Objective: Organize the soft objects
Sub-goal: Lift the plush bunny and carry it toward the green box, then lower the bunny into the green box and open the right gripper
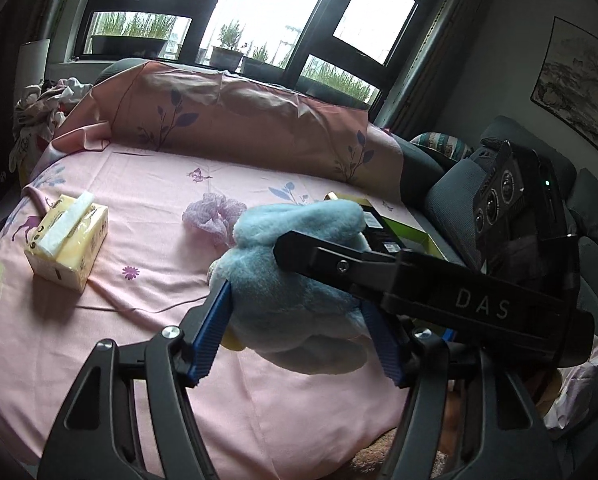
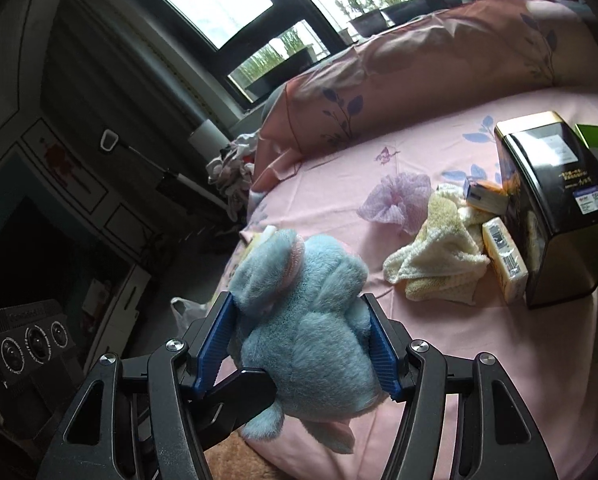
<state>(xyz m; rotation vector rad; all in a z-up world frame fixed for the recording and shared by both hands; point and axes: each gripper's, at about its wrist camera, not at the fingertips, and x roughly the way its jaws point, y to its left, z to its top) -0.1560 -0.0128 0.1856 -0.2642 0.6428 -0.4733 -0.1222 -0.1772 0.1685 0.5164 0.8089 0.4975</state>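
Both hand-held grippers, left and right, clamp the blue plush toy above the pink bedsheet.

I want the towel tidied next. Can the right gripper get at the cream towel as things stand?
Probably not yet: the right gripper is shut on the blue plush toy, though the cream towel lies uncovered.

Both grippers clamp the same blue plush toy from opposite sides: the left gripper squeezes its body, while the right gripper crosses over it at an angle.
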